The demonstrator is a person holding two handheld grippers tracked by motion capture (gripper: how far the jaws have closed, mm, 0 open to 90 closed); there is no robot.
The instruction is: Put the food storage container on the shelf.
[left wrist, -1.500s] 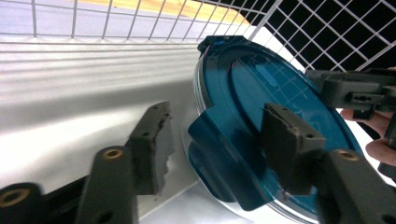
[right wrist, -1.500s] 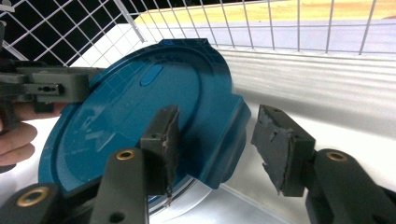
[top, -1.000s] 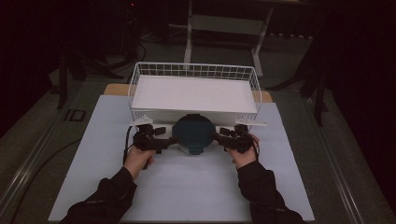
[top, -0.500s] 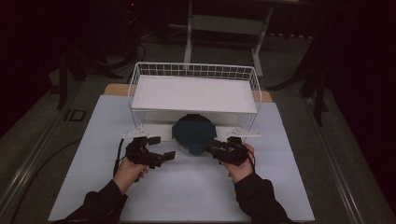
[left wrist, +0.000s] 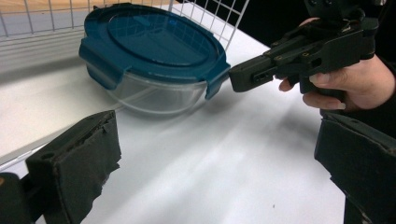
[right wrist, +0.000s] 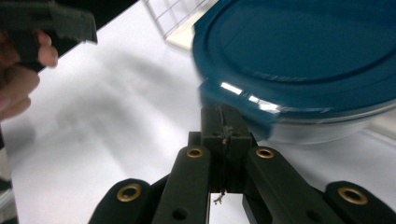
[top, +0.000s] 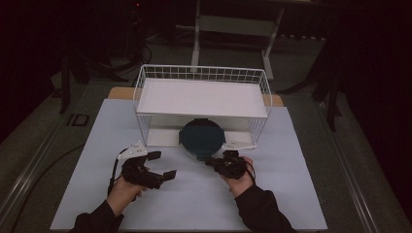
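A round clear container with a teal lid (top: 201,138) stands on the white table, half under the front of a wire rack (top: 145,104). My left gripper (top: 163,165) hovers to its near left, open, with nothing between its pads. In the left gripper view the container (left wrist: 154,51) lies ahead of the wide-apart jaws. My right gripper (top: 210,161) is just in front of the container; its jaws have just been closing and are now shut on nothing. In the right gripper view its tip (right wrist: 224,123) sits right at the lid's edge (right wrist: 303,51); whether it touches I cannot tell.
The white wire rack carries a flat white shelf (top: 201,97) above the container. A white mat (top: 291,194) covers the table, with a wooden strip (top: 119,92) at the back. Dark floor and metal stand legs (top: 197,43) lie beyond.
Both hands have drawn back from the container's sides toward the near edge. The right gripper's jaws have closed; the left gripper has swung out to the left, jaws wide.
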